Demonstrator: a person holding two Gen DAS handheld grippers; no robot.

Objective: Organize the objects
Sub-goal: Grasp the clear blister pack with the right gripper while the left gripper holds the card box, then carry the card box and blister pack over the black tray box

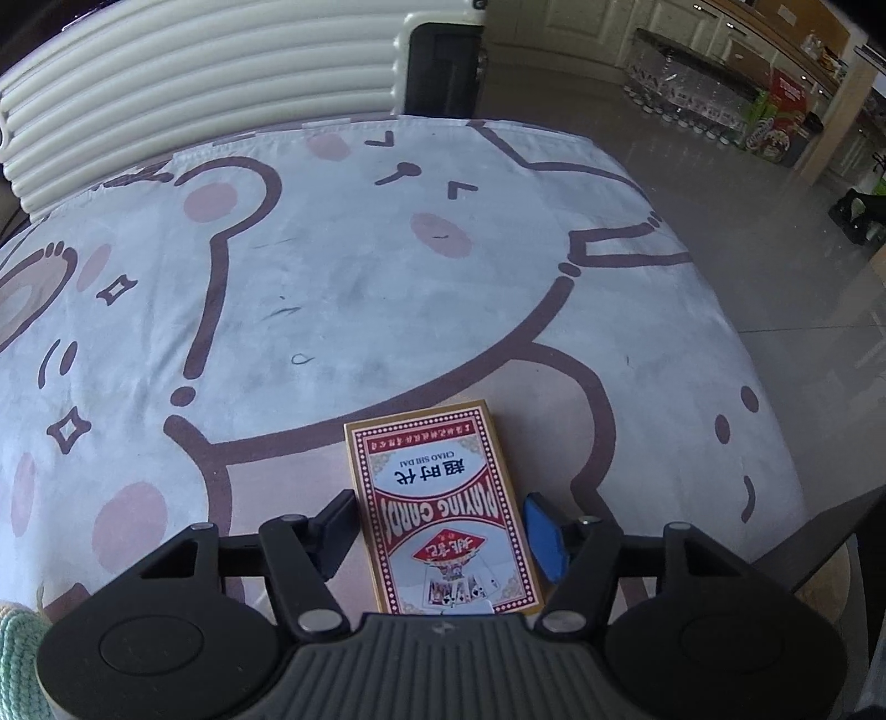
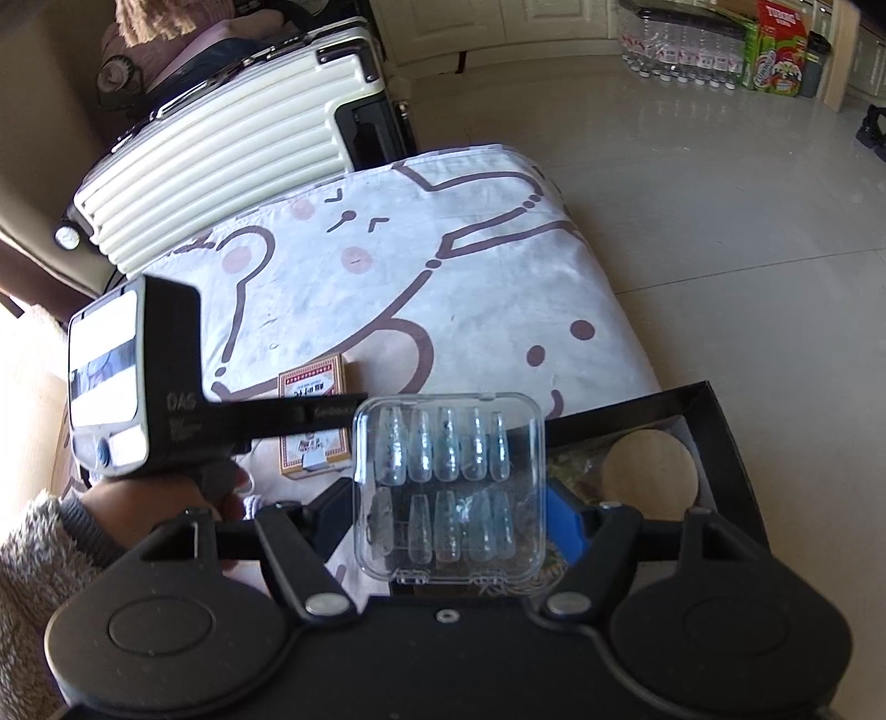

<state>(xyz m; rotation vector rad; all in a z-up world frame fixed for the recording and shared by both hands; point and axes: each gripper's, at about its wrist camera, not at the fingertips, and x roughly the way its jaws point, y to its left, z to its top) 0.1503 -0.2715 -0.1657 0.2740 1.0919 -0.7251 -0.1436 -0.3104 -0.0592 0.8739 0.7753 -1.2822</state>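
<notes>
Left wrist: one card deck [image 1: 440, 507].

Pale glossy floor tiles [image 2: 692, 221] catch bright daylight, glare pooling toward the far side; a cream ribbed suitcase [image 1: 194, 94] lies just behind the table, its dark panel facing the room; the cartoon bear tablecloth [image 1: 360, 277] drapes over the table edge; cream cabinet doors [image 2: 498, 27] line the back wall; rows of bottles [image 2: 681, 61] stand on the floor beside a green carton [image 2: 778, 50].
</notes>
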